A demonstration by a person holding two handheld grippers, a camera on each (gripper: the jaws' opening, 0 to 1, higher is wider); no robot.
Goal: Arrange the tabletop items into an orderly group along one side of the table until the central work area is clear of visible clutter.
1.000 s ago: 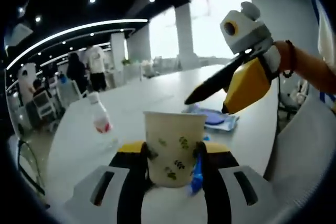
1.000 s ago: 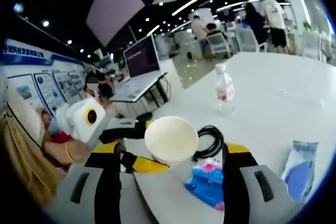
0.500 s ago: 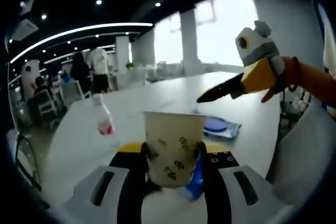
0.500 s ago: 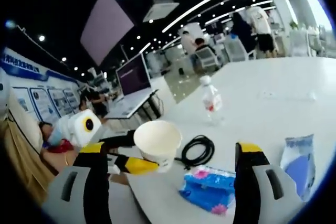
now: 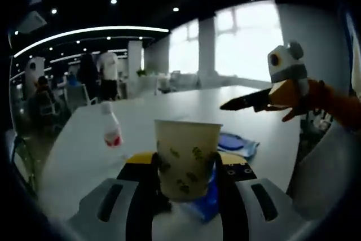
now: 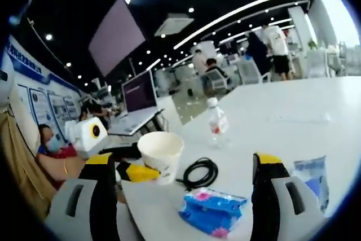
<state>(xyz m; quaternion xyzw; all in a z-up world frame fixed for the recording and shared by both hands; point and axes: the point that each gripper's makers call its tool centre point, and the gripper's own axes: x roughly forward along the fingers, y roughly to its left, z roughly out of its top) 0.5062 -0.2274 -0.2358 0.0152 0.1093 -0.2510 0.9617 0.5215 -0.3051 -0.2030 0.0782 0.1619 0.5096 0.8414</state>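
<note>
Currently left gripper point(image 5: 186, 187) clamps the paper cup point(image 5: 186, 159) upright, lower centre of left gripper view; right gripper point(image 6: 186, 196) spread wide, holding nothing; blue packet point(image 6: 210, 211) on the surface point(image 6: 282, 122) between its jaws; black cable point(image 6: 198, 173) and water bottle point(image 6: 216, 122) beyond, mid-frame.

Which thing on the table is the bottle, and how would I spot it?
Look at the big white table. Beyond the coiled black cable stands a small clear plastic bottle, upright. Unlike the paper cup and the flat blue packet, it has a white cap and red label.
</note>
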